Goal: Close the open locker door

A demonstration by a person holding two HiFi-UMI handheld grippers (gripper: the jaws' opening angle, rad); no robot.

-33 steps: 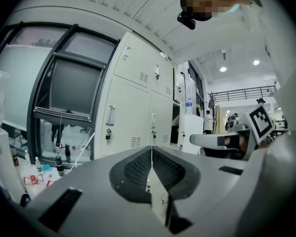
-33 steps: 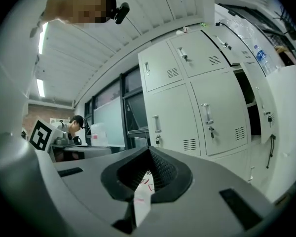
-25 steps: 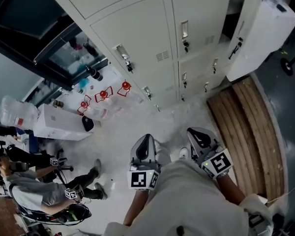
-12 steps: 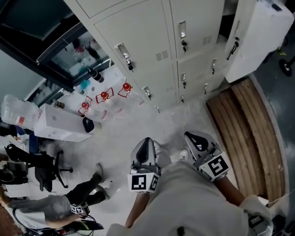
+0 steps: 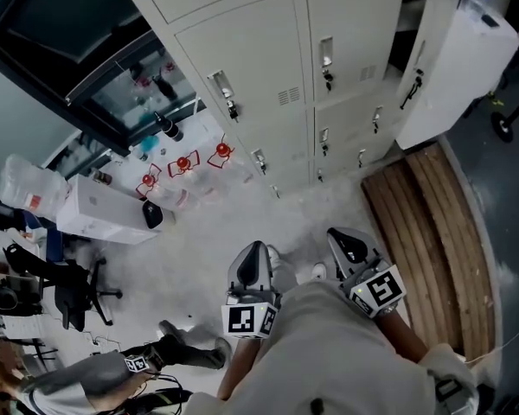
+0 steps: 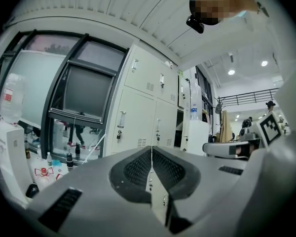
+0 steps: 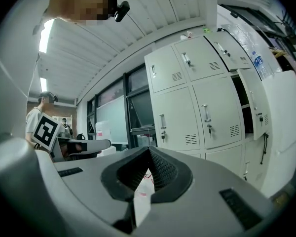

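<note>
Lockers (image 5: 268, 67) fill the space ahead of both grippers, a pale bank of closed doors with small handles and vents. At its right end, ahead and to the right of the right gripper (image 5: 344, 236), the open door (image 5: 458, 59) stands swung out into the room, well apart from either tool, with a dark compartment showing behind it. In the right gripper view the door (image 7: 281, 127) hangs at the right edge, beyond the jaws. Wooden boards (image 5: 428, 223) lie on the floor just right of the right gripper and run up to the foot of that door. Left of the left gripper (image 5: 256, 249) a white box (image 5: 99, 219) sits on the floor, with a chair (image 5: 69, 288) further left and a person (image 5: 78, 383) low behind it. Both grippers point level at the lockers, side by side but not touching — the left one's jaws pressed together with nothing between them, the right one's likewise closed and empty.
</note>
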